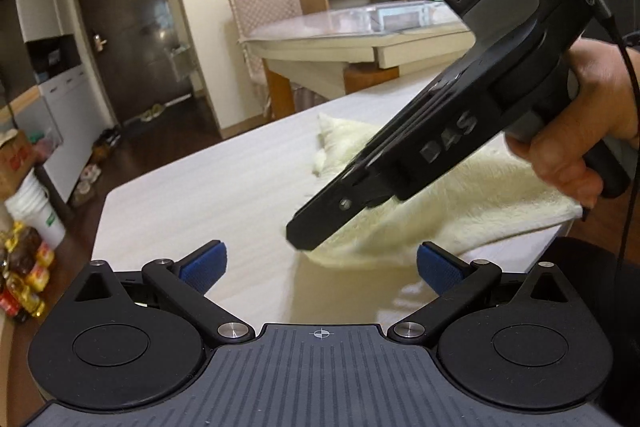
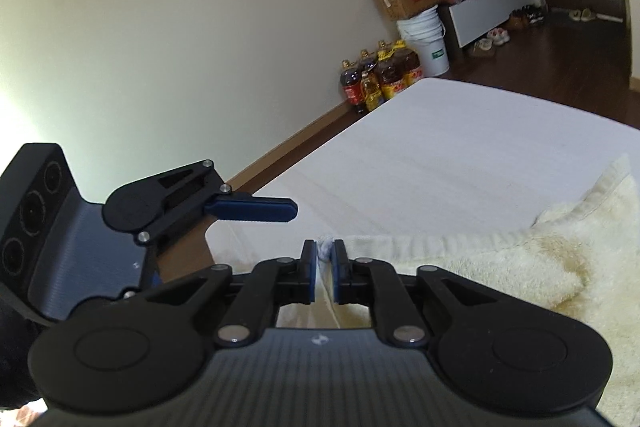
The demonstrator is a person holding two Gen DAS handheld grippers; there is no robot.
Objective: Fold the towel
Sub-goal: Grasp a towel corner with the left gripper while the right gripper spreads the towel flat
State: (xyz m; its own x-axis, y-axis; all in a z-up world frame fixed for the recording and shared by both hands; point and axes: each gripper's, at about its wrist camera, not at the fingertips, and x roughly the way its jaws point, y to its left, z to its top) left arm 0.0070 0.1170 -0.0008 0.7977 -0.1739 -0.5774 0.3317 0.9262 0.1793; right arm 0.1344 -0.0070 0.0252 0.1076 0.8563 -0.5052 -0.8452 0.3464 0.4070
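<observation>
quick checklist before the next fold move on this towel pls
1. right gripper shut on the towel corner: ok, a tuft shows between the pads.
2. left gripper has its own corner: not ok, jaws wide open and empty.
3. Towel flat: not ok, far end bunched.
4. Towel fully on the white surface: cannot tell, near edge is hidden.
5. Grippers apart from each other: ok.

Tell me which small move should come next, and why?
Probably bring the open left gripper to the towel edge beside the right gripper and close it. The right one already pinches a towel corner, while the left holds nothing, and the towel lies unfolded on the table.
</observation>
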